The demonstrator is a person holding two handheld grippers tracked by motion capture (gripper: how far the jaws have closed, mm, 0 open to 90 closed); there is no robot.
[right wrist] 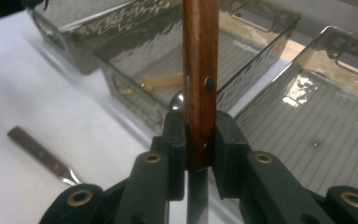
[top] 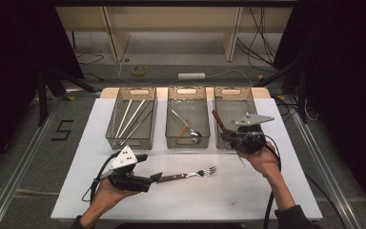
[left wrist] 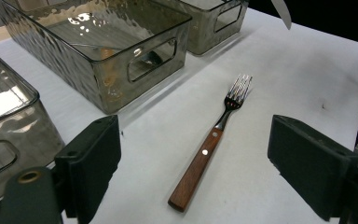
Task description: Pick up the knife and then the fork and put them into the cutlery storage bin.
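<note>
Left gripper (left wrist: 193,154) has its jaws spread wide, holding nothing, with the wood-handled fork (left wrist: 213,147) lying flat on the white counter (left wrist: 279,70) between them, untouched. Right gripper (right wrist: 199,149) is clamped tight on a knife (right wrist: 200,65) by its wooden handle, just over the right-hand bin (top: 236,102).

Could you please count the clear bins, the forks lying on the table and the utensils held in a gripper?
Clear bins: 3 (left bin, middle bin, right bin)
Forks on the table: 1, the fork
Utensils held: 1, the wood-handled utensil in the right gripper
Total: 5
</note>
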